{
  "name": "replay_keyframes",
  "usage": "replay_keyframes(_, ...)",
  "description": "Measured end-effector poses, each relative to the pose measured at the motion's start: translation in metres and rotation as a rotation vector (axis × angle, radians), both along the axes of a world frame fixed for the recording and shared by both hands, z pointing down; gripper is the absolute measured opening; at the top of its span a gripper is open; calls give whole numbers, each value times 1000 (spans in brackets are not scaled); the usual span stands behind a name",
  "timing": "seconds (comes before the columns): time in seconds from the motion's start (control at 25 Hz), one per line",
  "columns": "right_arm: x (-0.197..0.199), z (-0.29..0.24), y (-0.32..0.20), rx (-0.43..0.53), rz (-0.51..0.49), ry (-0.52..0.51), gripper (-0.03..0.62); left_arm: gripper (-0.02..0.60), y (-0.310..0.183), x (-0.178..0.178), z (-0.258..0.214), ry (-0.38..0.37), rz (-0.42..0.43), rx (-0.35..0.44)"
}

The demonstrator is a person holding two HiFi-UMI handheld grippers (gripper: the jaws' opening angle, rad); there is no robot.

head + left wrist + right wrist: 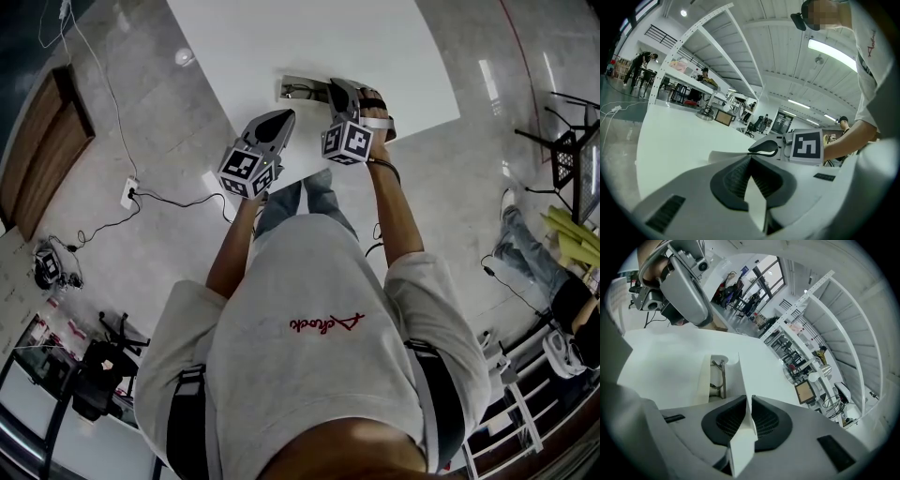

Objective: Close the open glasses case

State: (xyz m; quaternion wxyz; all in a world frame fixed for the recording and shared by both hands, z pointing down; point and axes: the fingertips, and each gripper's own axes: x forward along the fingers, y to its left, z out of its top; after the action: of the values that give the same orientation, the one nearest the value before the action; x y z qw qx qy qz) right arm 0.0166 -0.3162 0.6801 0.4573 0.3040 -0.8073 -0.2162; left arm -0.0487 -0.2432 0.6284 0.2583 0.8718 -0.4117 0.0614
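Grey shirt [309,328] of the person fills the near part of the head view, and both arms reach forward to the white worktop [281,37]. At its near edge lies the glasses case [302,90], open, with the glasses [717,378] resting in its tray. The right claw [749,401] is closed on the thin white lid [739,376], which stands up on edge beside the tray and runs straight through between the pads. The left claw [750,159] sits just short of the case's other end with its pads pressed together and nothing between them. By my reading the task is barely begun: the lid is gripped but not yet folded over, so swinging it down onto the tray and pressing it shut remains
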Motion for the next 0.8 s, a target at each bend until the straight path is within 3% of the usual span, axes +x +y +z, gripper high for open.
replay_keyframes(0.8,-6,17,48,-75,-20,-14,63,26,-1,13,-2,5,16,0)
